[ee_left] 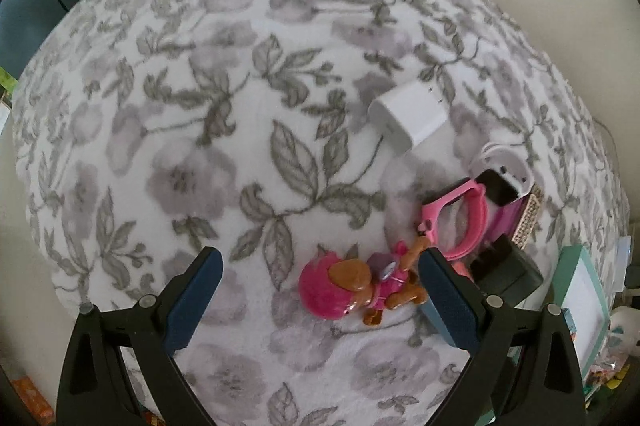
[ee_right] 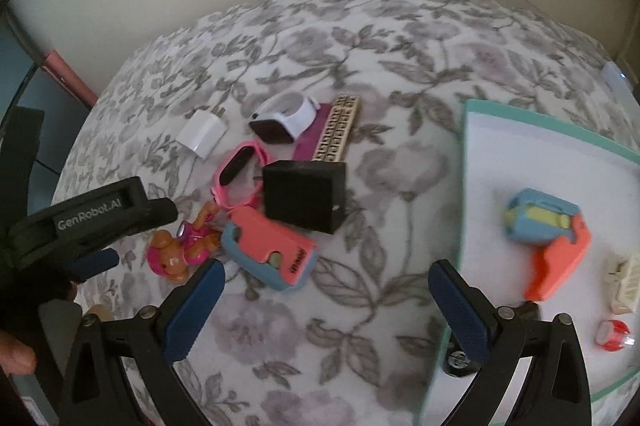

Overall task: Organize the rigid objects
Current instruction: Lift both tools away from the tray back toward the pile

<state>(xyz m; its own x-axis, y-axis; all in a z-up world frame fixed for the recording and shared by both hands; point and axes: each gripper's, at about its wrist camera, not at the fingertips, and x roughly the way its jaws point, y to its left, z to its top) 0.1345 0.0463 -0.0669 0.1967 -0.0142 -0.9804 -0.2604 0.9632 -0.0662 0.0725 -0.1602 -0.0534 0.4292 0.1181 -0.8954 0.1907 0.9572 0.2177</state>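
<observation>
Hovering over the flowery blanket [ee_left: 200,146], your left gripper [ee_left: 320,286] has its jaws spread around the pink toy figure [ee_left: 352,286]. Your right gripper [ee_right: 326,302] is spread too, near the tray [ee_right: 520,154].

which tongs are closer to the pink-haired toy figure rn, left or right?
Left. The left tongs are open right around the toy figure, one finger almost touching it. The right tongs hover open over bare blanket, with the figure off to their left.
</observation>
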